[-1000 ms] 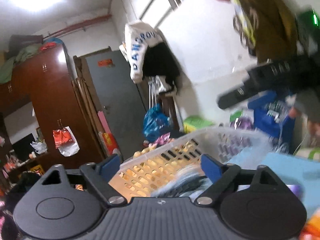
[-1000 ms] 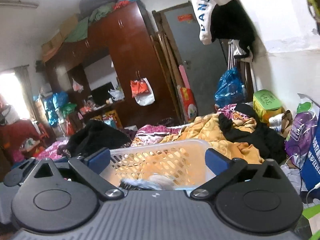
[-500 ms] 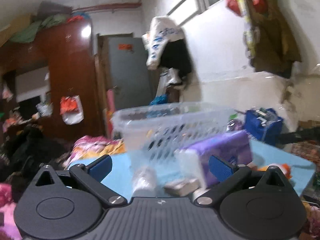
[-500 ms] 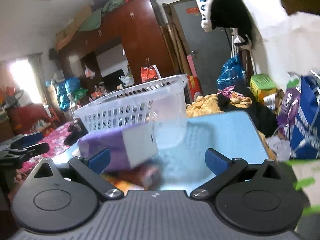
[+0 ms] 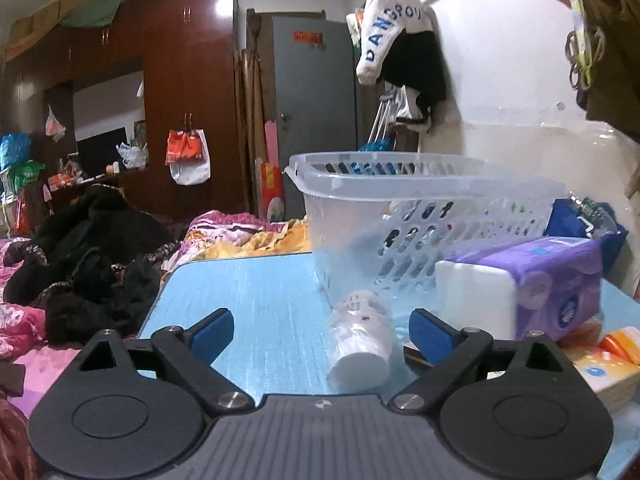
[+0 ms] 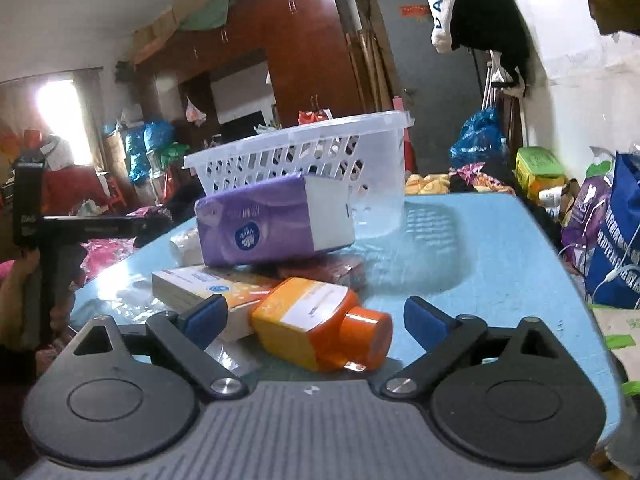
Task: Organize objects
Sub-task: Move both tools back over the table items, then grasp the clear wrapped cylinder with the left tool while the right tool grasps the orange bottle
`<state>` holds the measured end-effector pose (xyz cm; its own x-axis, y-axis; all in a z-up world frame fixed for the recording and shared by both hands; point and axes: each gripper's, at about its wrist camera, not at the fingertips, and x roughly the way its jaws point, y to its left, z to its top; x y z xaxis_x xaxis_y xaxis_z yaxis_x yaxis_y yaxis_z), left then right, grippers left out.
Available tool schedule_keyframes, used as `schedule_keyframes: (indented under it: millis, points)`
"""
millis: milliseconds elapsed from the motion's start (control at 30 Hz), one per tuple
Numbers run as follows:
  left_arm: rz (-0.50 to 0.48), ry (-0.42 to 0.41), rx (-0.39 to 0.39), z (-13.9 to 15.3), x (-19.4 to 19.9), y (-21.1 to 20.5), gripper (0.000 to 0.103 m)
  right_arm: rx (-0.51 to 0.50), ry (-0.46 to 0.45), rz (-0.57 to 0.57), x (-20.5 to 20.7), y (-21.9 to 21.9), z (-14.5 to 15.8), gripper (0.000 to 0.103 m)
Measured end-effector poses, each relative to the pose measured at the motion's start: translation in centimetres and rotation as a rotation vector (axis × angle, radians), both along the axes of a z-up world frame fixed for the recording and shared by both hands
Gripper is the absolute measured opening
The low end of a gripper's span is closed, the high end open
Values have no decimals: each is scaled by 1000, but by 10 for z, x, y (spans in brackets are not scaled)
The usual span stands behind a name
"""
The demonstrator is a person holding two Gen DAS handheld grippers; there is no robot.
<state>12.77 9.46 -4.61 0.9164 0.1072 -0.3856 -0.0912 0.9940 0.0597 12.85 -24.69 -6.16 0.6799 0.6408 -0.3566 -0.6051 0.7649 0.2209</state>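
A clear white slotted basket (image 5: 420, 200) (image 6: 304, 156) stands on the blue table (image 5: 248, 300) (image 6: 480, 248). In front of it lies a purple tissue pack (image 5: 540, 284) (image 6: 272, 220), propped on a red packet (image 6: 332, 268). My left gripper (image 5: 320, 330) is low at the table's edge, its jaws wide and closing. A small white bottle (image 5: 360, 344) lies on its side between them, untouched. My right gripper (image 6: 316, 316) is also wide and closing. An orange bottle (image 6: 320, 324) lies between its pads, apart from both. Beside it is an orange-and-white box (image 6: 208, 288).
Piled clothes and bedding (image 5: 100, 260) lie beyond the table's left edge. Blue and purple bags (image 6: 608, 240) stand off its right side. A hand (image 6: 16, 280) holds the other tool at the left of the right wrist view. Bare tabletop (image 6: 500, 280) shows right of the pile.
Both grippers came down from above the basket to table level. The basket now stands behind the loose items, and a bottle has come between each pair of jaws.
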Motion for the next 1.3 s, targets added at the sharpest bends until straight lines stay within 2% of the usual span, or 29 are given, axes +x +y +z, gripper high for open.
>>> schedule_keyframes:
  millis: [100,333,600,667,700,767,800,833,867,967,1033,1300]
  points:
    - [13,43,13,-5,14,-3,97,-52,-16,-26,1,5,-7,85]
    - [28,131,20,-7,33,-8,97,-117,-28,-31,-2,12,-14,82]
    - [31,176,56,-11,39,-18,97,-121,-47,-43,2,15,-23,82]
    - [27,183,54,-13,42,-19,93,-116,-53,-37,1,14,-23,79]
    - [31,188,55,-13,43,-19,88,-112,-53,-28,1,13,-23,74]
    - [20,205,53,-13,44,-19,73,-112,-59,-24,0,11,-22,73]
    - [11,215,46,-14,45,-19,59,-111,-62,-20,-1,11,-22,72]
    - [2,228,39,-16,45,-19,54,-111,-66,-16,-1,10,-22,70]
    - [1,229,38,-17,45,-18,53,-109,-67,-14,-2,10,-22,69]
    - [10,187,5,-15,37,-14,53,-96,-81,-12,-4,6,-18,63]
    - [17,135,10,-11,29,-12,53,-86,-90,-14,-5,4,-15,57]
    - [1,54,-8,-4,3,-10,52,-77,-97,-22,-4,-2,-13,57]
